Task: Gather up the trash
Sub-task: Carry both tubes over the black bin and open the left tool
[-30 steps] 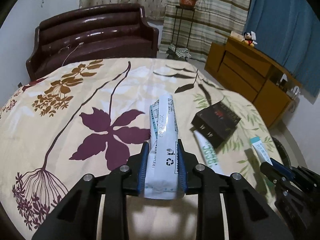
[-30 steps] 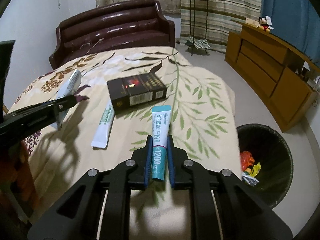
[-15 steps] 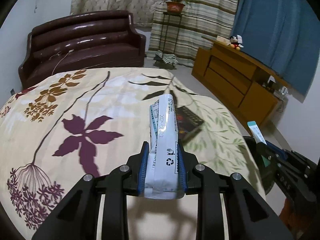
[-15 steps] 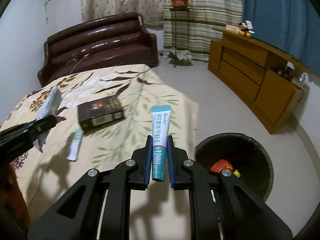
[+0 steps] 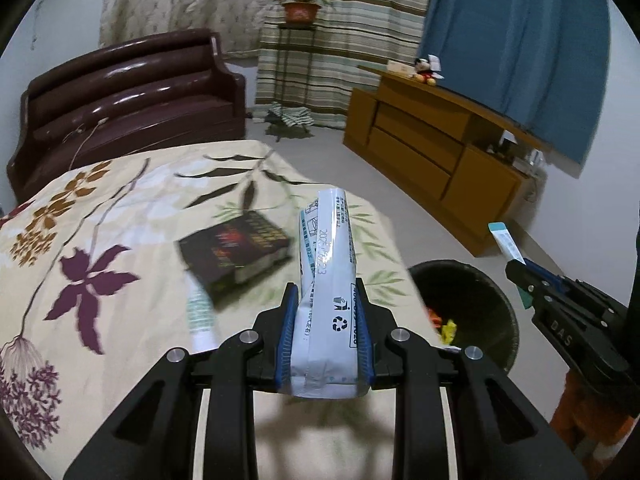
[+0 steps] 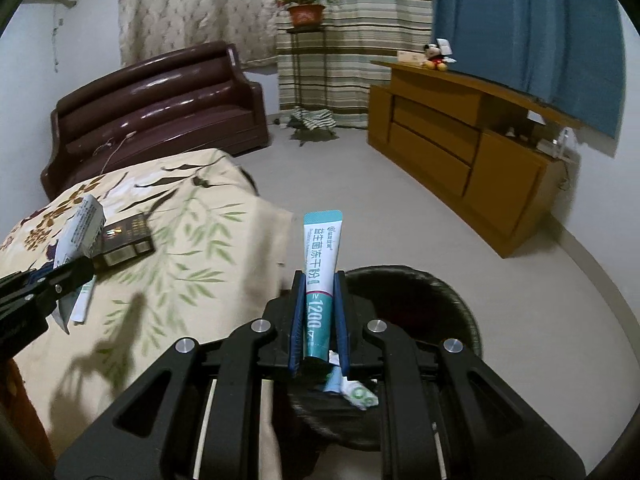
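Observation:
My left gripper (image 5: 325, 300) is shut on a white crumpled packet (image 5: 326, 264) with a recycling mark, held above the floral table's right part. My right gripper (image 6: 319, 284) is shut on a teal and white tube (image 6: 320, 272), held over the black trash bin (image 6: 424, 300), which has wrappers inside. The bin (image 5: 472, 300) also shows in the left wrist view beside the table, with the right gripper (image 5: 520, 276) and its tube (image 5: 506, 242) above it. A black box (image 5: 236, 252) and a white-green sachet (image 5: 200, 312) lie on the table.
The table has a floral cloth (image 5: 100, 220). A dark brown sofa (image 5: 120, 96) stands behind it. A wooden cabinet (image 5: 436, 148) lines the right wall, with a plant stand (image 5: 296, 40) by the curtains. Grey floor (image 6: 360, 184) lies between them.
Both grippers have swung right, away from the table middle toward the bin. The right gripper with the tube has come over the bin. Both stay shut on their items.

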Demonstrator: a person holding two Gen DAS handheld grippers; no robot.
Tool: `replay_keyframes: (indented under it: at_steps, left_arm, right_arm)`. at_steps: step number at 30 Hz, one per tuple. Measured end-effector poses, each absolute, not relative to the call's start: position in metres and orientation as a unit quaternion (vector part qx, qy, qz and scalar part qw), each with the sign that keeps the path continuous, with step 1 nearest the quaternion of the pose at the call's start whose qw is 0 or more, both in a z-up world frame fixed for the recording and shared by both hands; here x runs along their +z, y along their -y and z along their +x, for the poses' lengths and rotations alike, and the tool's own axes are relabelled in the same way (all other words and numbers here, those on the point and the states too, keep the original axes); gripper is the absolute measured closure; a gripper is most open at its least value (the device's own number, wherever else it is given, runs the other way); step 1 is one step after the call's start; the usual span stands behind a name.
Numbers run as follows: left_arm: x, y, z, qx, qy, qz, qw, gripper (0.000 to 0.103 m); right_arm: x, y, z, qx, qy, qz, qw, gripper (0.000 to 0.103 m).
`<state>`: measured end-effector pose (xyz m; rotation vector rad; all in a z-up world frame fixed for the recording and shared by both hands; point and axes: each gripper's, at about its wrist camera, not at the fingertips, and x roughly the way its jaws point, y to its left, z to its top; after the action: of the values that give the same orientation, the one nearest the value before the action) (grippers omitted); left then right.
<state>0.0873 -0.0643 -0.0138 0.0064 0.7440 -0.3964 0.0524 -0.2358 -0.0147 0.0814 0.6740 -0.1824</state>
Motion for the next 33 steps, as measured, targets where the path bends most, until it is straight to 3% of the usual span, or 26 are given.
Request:
replay_keyframes:
  at_steps: [19,33]
  left_arm:
    - [-0.035,0.165,0.091,-0.24,-0.373,0.049,0.895,0.075]
    - [-0.044,0.192,0.095,-0.243,-0.377,0.069,0.891,0.075]
  right_arm:
    - [-0.038,0.303,0.041,-0.137,-0.333,0.068,0.931,0.089]
    - [-0.044,0.318,0.038,-0.149,-0.332,0.075,0.928,0.089]
